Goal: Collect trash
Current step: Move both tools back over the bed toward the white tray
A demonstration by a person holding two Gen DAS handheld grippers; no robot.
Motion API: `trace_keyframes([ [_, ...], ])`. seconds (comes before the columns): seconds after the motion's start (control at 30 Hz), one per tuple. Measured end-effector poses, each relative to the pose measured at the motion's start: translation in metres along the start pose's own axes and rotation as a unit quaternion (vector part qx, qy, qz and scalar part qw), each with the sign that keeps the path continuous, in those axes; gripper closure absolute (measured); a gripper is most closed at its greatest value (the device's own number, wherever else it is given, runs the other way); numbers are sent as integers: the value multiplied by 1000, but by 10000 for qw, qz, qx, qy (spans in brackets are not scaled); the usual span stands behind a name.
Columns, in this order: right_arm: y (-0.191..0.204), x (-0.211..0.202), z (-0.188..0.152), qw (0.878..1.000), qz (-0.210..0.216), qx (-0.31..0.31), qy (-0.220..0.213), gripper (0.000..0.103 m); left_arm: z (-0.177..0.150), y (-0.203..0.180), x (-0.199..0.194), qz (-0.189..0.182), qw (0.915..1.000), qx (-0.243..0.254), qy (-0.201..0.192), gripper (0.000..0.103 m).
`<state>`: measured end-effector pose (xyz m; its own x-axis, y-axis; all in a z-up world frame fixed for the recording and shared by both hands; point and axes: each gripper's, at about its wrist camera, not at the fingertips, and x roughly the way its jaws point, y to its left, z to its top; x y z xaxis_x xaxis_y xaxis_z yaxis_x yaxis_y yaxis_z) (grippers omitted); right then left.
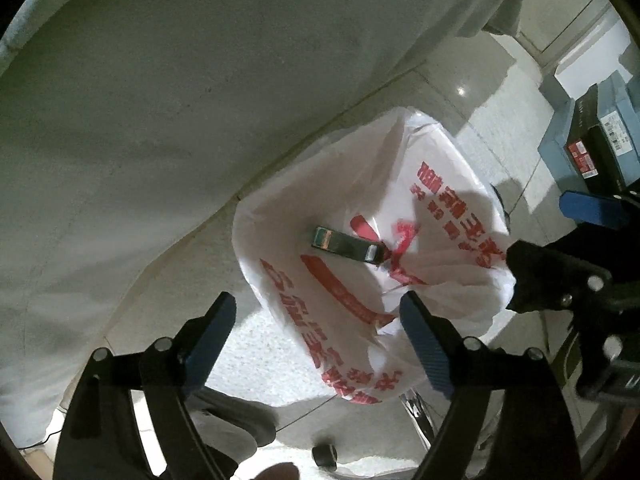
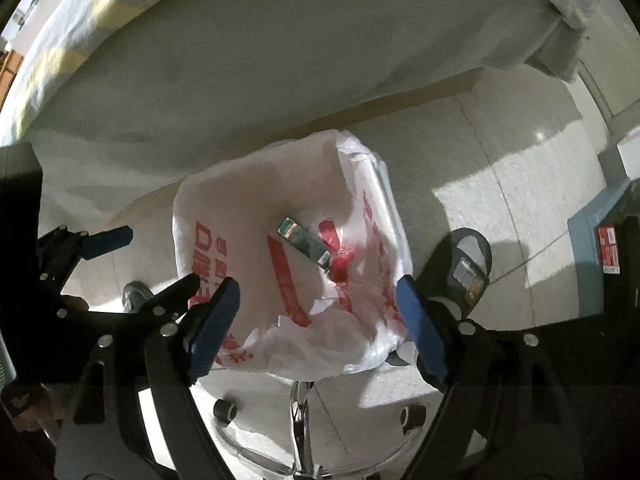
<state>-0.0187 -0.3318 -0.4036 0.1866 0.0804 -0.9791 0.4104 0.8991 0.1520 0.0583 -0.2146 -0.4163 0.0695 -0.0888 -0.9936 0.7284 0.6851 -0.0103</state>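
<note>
Both of my claws hang over a white plastic bag (image 1: 360,208) printed with red lettering, and both stand wide with nothing between their blue pads. My left claw (image 1: 320,344) points down at the near edge of the bag; one pad lies over the pale tiled floor (image 1: 472,92) and the other over the bag's crumpled rim, touching neither as far as I can tell. My right claw (image 2: 320,328) is spread just as wide, its pads straddling the near part of the bag's mouth, with the plastic below them and not pinched. No earlier view is at hand, so I say only that the jaws are apart. The bag is open and sags like a liner in a bin, though the bin itself is hidden under the plastic. Deep inside it lies a small dark green carton (image 2: 306,242), long and flat, tilted with one end toward a bunched red knot of plastic (image 2: 343,260). In the left view the other claw shows at the right edge, beside the bag. A large pale bed or mattress side (image 1: 180,100) fills the upper part of both views, just beyond the bag. A foot in a dark slipper (image 2: 460,268) stands right of the bag, and chrome chair legs with castors (image 2: 304,420) sit below it. Blue and black boxes (image 1: 588,140) are stacked well apart at the right.
</note>
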Motion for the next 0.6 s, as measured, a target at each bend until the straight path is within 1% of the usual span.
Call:
trace_keyframes([
  [0.23, -2, -19, -2, 9998, 94, 55, -184, 25, -1, 1, -14, 119, 9997, 61, -179, 17],
  [0.37, 0, -35, -1, 9992, 103, 2, -378, 25, 1, 2, -28, 150, 9993, 56, -337, 16],
  [0.47, 1, -56, 0, 9982, 97, -44, -594, 24, 5, 5, -46, 120, 9983, -35, -576, 16],
  [0.5, 2, -67, 0, 9973, 120, -52, -725, 24, 5, 6, -51, 126, 9978, -61, -651, 16],
  [0.6, 4, -90, 0, 9949, 162, -77, -991, 23, 8, 7, -76, 246, 9941, -111, -1054, 16],
])
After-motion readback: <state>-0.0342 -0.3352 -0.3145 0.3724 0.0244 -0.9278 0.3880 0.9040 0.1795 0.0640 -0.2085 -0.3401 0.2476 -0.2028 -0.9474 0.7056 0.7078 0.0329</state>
